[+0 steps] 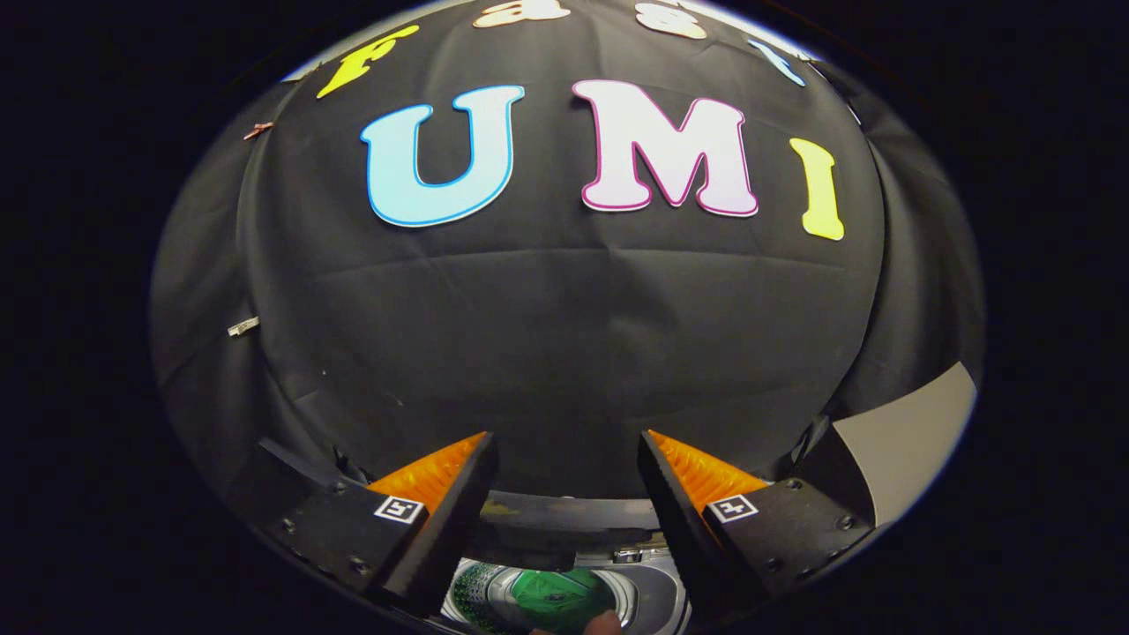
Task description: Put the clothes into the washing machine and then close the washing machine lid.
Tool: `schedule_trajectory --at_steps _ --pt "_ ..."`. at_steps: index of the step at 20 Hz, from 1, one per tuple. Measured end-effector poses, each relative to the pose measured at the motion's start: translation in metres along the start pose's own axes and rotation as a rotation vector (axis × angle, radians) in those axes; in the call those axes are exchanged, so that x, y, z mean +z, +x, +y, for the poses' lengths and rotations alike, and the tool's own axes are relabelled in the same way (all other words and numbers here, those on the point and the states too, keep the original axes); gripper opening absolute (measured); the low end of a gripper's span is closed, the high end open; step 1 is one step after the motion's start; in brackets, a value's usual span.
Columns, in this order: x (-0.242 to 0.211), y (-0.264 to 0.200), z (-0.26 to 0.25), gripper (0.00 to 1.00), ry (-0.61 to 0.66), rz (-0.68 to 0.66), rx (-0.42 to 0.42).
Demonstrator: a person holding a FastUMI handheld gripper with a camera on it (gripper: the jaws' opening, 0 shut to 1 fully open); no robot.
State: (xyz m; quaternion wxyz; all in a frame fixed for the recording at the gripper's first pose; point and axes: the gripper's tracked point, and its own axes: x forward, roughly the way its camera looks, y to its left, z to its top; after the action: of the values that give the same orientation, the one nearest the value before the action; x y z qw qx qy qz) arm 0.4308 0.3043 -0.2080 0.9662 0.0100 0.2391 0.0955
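Green cloth (560, 595) lies inside the washer (648, 593), seen low between the two fingers and partly cut off below. It sits bunched in the round drum (481, 593), whose perforated wall shows pale beside it; no long axis or heading can be made out for the bundle. The drum opening faces up toward the camera. A dark raised edge, possibly the lid (564, 516), runs crosswise just beyond the opening, though its position cannot be judged with certainty. A small rounded shape, perhaps a fingertip, touches the bottom of the cloth; too little shows to tell. The gripper (564, 459) is held above the machine with its fingers spread well apart and nothing between them. Black fabric wall (564, 335) stands beyond the fingers. A grey panel (917, 432) sits beside the right finger.
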Motion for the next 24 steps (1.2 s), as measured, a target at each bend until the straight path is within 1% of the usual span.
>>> schedule_trajectory --at_steps 3,8,14,17,21,24 --pt "-0.006 -0.012 0.001 1.00 -0.003 -0.007 0.004" --pt "-0.016 -0.037 0.003 1.00 -0.011 -0.101 0.015" --pt "-0.029 -0.046 0.002 1.00 -0.018 -0.113 0.035" --pt "-0.050 -0.060 0.005 1.00 -0.017 -0.079 0.055" --pt "-0.097 -0.087 0.001 1.00 -0.080 -0.013 0.079" --pt "-0.106 -0.100 -0.007 1.00 -0.063 -0.036 0.076"
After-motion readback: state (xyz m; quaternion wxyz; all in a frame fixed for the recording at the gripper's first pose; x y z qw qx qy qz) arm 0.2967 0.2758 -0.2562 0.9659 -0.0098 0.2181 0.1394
